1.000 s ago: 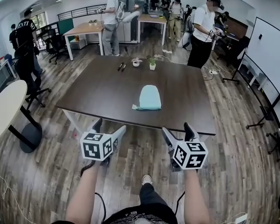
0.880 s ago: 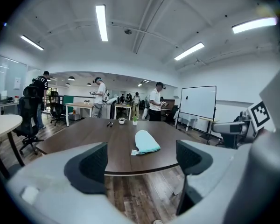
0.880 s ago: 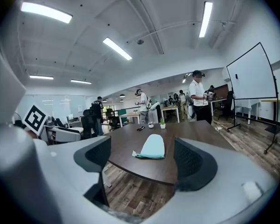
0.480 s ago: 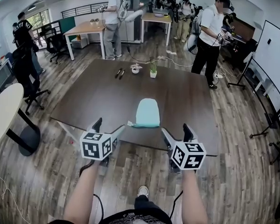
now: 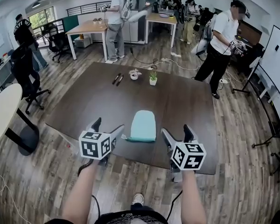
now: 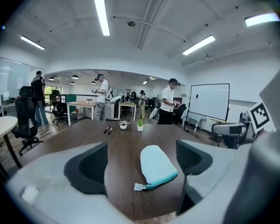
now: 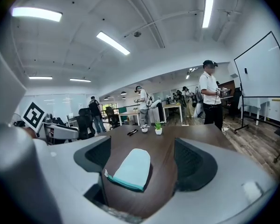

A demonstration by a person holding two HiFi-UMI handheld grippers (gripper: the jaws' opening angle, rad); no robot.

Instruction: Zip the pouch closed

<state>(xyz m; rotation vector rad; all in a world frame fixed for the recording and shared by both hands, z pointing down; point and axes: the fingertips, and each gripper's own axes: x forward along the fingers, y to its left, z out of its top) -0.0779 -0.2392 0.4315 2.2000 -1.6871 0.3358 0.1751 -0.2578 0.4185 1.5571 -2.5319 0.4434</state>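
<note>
While left gripper (image 5: 107, 127) and right gripper (image 5: 176, 132) hover wide open and empty, flanking the pouch (image 5: 143, 125) on the table (image 5: 98, 101), it's approach only. Next: pin the pouch's near end, pinch the white tab (image 6: 139, 186), probably the zip pull.

Left gripper (image 5: 108, 126), right gripper (image 5: 176, 130), grey (checker-marked cubes (image 5: 97, 145)), black-padded fingers (image 6: 91, 164)

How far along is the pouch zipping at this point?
Nothing looks done: the pouch lies flat on the table, untouched. In hand: nothing; the left gripper and right gripper hover near it, jaws apart and empty. Left: hold the pouch and pull the zip.
</note>
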